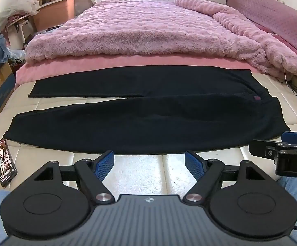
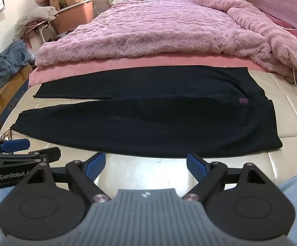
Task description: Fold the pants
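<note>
Black pants (image 1: 144, 110) lie spread flat across the cream mattress (image 1: 287, 106), waistband to the right, both legs running out to the left with a thin gap between them. Behind them, a fluffy pink blanket (image 1: 136, 30) covers the bed. Left gripper (image 1: 149, 163) hovers just short of the near leg's edge, fingers (image 1: 105, 164) wide apart, nothing between them. Right gripper (image 2: 146, 164) hangs beside it on the right, near the same edge, blue fingers (image 2: 197, 167) spread wide too, empty. A phone (image 1: 4, 162) rests on the mattress at the far left, screen lit.
</note>
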Demonstrator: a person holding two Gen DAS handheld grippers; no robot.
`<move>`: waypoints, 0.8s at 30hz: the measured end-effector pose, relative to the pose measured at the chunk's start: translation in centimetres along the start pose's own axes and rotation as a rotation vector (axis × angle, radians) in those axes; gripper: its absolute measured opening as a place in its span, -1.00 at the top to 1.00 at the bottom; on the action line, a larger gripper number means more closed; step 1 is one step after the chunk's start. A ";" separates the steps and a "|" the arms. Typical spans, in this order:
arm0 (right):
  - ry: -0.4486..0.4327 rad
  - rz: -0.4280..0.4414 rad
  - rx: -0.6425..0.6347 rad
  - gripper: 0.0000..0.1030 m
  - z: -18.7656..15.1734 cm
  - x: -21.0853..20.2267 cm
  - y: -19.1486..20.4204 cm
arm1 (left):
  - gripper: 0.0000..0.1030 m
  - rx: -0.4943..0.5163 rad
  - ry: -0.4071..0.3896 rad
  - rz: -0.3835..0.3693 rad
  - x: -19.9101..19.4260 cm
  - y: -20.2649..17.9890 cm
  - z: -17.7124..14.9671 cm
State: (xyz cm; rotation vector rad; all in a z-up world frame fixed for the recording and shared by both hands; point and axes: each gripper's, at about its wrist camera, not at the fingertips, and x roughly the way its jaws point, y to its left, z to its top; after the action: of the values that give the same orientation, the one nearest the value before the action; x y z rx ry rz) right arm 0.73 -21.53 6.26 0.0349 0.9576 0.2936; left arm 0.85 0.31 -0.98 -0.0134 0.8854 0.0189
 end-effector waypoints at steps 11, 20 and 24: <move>0.018 -0.008 0.021 -0.60 0.3 0.6 -0.1 | -0.78 -0.003 0.031 -0.002 0.7 0.0 0.5; 0.032 -0.009 0.019 -0.60 0.5 1.0 -0.1 | -0.78 -0.007 0.039 -0.002 1.2 -0.1 0.4; 0.030 -0.011 0.015 -0.60 0.6 1.0 0.1 | -0.78 -0.005 0.039 -0.003 1.2 -0.1 0.5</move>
State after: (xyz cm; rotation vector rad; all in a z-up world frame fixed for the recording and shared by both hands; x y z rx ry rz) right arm 1.77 -21.14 5.81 0.0389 0.9897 0.2772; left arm 1.97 0.28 -1.59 -0.0196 0.9246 0.0182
